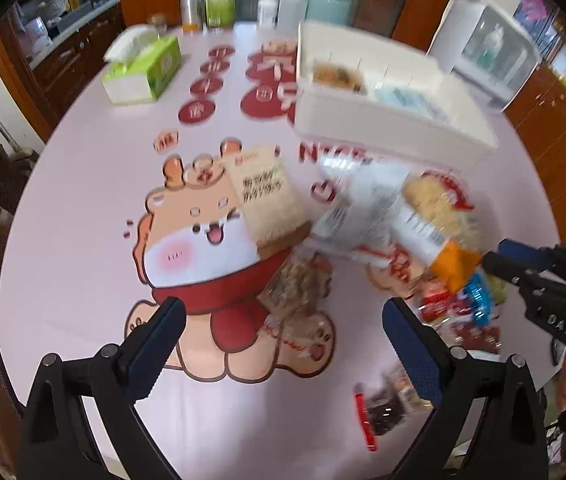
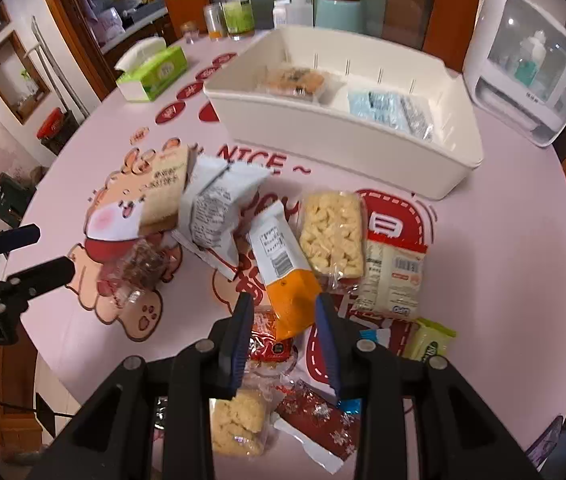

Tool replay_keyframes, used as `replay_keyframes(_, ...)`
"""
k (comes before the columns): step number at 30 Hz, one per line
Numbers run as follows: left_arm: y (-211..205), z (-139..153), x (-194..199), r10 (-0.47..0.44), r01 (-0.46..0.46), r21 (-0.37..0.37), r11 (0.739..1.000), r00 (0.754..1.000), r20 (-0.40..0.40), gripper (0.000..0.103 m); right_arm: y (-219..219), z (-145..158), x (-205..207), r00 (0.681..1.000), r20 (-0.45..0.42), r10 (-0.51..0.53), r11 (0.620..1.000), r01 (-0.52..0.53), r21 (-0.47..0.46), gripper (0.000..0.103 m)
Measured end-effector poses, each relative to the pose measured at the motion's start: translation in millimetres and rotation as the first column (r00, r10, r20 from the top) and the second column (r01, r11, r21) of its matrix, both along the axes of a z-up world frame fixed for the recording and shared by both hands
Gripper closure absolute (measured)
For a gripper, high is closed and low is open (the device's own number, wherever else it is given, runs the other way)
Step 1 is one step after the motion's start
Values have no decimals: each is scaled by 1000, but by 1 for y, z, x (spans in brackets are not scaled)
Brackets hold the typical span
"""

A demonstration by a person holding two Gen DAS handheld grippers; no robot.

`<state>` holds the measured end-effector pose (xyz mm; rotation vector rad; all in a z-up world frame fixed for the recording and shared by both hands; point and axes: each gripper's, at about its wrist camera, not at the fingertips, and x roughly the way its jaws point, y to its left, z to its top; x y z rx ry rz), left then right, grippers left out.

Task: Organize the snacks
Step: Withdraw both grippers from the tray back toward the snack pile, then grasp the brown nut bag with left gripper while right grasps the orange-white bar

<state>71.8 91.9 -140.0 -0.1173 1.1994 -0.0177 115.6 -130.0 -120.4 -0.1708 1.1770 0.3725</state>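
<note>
Left gripper (image 1: 283, 340) hovering over pink surface (image 1: 83, 280), jaws wide apart, holding nothing. Snack pile (image 2: 243, 220) loose at centre. Right gripper (image 2: 285, 312) jaws clamped on orange-and-white packet (image 2: 283, 264). White bin (image 2: 343, 144) beyond, partly filled. Risk: slick wrapper pinched at one end, likely to slip or drag neighbouring packets.

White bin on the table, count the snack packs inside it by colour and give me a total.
Brown-orange pack: 1
Light blue pack: 1
Silver-grey pack: 1
Total: 3 in the white bin
</note>
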Motion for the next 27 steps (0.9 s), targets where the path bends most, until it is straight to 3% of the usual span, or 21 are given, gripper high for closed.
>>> replay_keyframes(11, -3, -63, 32, -38, 37, -11, 999, 991, -131, 5, 24, -46, 21, 998, -57, 32, 996, -37, -84, 71)
replay_keyframes(17, -7, -84, 45, -58, 58, -3, 998, 981, -185, 5, 35, -54, 28, 997, -33, 70, 988, -74, -136, 70)
replay_keyframes(22, -11, -91, 47, -74, 75, -2, 997, 976, -203, 5, 45, -54, 27, 992, 27, 126, 972, -119, -202, 58)
replay_keyframes(27, -13, -97, 46, -83, 84, -5, 996, 973, -214, 5, 52, -56, 28, 976, 55, 210, 941, -187, -280, 55)
